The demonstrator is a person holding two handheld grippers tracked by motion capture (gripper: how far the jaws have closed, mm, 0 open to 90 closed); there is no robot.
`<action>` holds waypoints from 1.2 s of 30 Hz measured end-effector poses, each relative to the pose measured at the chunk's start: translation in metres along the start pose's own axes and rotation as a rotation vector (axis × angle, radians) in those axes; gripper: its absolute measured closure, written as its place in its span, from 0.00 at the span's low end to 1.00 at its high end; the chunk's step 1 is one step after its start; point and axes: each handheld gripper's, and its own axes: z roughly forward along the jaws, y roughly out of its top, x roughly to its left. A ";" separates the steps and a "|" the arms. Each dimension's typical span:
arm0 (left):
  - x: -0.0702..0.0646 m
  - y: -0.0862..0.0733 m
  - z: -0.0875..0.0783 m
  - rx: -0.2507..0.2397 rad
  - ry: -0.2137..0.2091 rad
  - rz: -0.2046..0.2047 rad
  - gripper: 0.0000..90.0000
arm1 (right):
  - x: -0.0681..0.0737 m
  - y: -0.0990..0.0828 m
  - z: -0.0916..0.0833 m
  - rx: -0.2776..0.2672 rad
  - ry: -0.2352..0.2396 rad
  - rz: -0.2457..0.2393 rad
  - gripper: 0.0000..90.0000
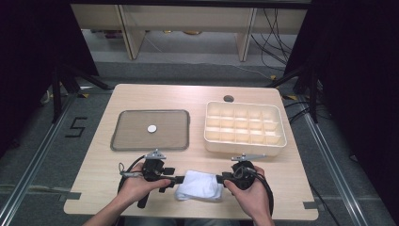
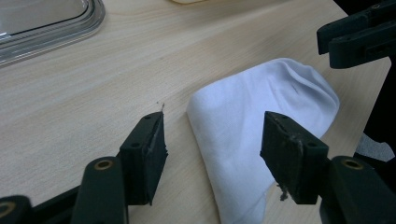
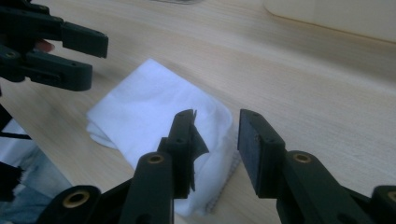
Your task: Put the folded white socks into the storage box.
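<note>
A folded white cloth (image 1: 200, 186) lies near the table's front edge, between my two grippers. My left gripper (image 1: 181, 180) points right at the cloth's left end; in the left gripper view its jaws (image 2: 212, 135) stand wide apart over the cloth (image 2: 252, 116), pads off it. My right gripper (image 1: 220, 181) points left at the cloth's right end. In the right gripper view its jaws (image 3: 217, 126) stand apart above the cloth (image 3: 154, 107), with a gap between the pads and nothing pinched. Each gripper view also shows the other gripper beyond the cloth.
A clear shallow tray (image 1: 150, 149) sits at the back left with a small white disc (image 1: 152, 128) in it. A cream box (image 1: 244, 145) divided into several compartments stands at the back right. A round hole (image 1: 228, 99) pierces the tabletop behind the box.
</note>
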 end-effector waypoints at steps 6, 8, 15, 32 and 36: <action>-0.001 0.000 -0.003 -0.018 0.003 0.007 0.47 | -0.004 0.000 -0.001 0.000 -0.014 0.064 0.67; -0.002 0.000 -0.004 -0.016 0.002 0.004 0.47 | -0.004 -0.001 -0.001 0.014 -0.028 0.075 0.63; -0.003 -0.003 0.003 0.018 0.007 0.003 0.47 | -0.003 -0.001 0.003 0.041 0.016 0.083 0.54; -0.004 -0.008 0.019 0.050 0.000 -0.015 0.51 | 0.003 -0.003 0.029 0.130 0.002 0.053 0.67; -0.004 -0.012 0.023 0.067 0.003 -0.027 0.54 | 0.002 -0.005 0.031 0.146 0.005 0.053 0.70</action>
